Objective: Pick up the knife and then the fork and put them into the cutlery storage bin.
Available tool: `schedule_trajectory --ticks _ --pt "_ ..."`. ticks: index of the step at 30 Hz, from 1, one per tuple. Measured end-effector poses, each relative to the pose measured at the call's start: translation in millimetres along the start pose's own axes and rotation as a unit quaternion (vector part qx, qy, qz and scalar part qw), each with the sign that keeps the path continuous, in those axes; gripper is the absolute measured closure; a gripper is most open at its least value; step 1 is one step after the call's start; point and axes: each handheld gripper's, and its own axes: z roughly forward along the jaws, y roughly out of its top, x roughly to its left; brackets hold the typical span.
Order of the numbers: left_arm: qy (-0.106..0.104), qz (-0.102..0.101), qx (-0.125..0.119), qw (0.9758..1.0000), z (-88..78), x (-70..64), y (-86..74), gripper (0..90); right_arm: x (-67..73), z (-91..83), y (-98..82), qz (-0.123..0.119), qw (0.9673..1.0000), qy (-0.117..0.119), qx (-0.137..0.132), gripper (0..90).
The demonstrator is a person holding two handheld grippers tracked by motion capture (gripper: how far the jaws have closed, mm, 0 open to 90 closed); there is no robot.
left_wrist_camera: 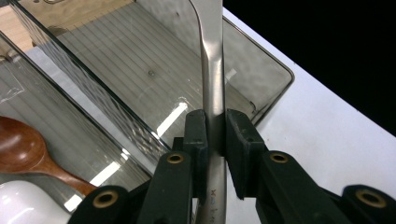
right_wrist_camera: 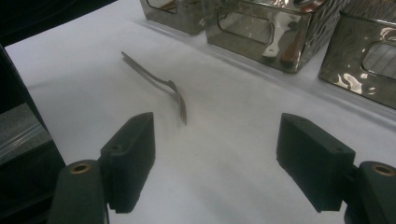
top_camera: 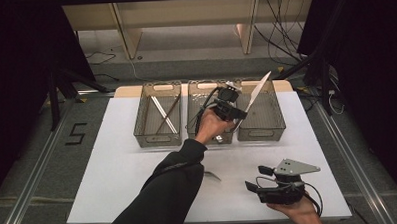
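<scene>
The left gripper (top_camera: 235, 112) is squeezed tight on a shiny metal knife (top_camera: 256, 94), and its two black jaws pinch the handle from both sides. In the left gripper view the knife (left_wrist_camera: 211, 70) runs straight up and away from the jaws, so its long side goes the same way the gripper looks. From the high view the knife slants up, with its tip pointing away from the person and a bit to the right, high over the right bin (top_camera: 263, 121). That see-through bin (left_wrist_camera: 154, 74) sits just below and ahead of the left gripper. Beside the jaws, in the middle bin (top_camera: 210, 136), lie a brown wooden spoon (left_wrist_camera: 32, 154) and something white (left_wrist_camera: 28, 203). The left bin (top_camera: 157, 136) is farther off to the gripper's other side, with long thin sticks (top_camera: 165, 113) crossed inside it. The right gripper (top_camera: 255, 186) is near the person, well apart from the left one, and a hand (top_camera: 302, 213) holds it low over the white table (top_camera: 113, 175). Its jaws are spread wide with nothing between them. A metal fork (right_wrist_camera: 159, 84) lies flat on the table ahead of those jaws, a bit to their left, not touching them. In the right gripper view its long side slants, with the far end pointing away and left.
</scene>
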Motion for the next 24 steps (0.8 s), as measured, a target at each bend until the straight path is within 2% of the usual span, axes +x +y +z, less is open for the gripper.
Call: schedule_trajectory --ticks 9,24 --pt "-0.002 -0.015 -0.009 0.9998 7.3 2.5 9.8 78.7 -0.5 -1.0 -0.3 0.0 1.0 0.0 -0.002 29.1" --pt "-0.004 -0.02 -0.013 0.9997 19.7 -1.5 21.0 78.6 -0.8 -3.2 -0.7 0.0 1.0 0.001 -0.004 29.1"
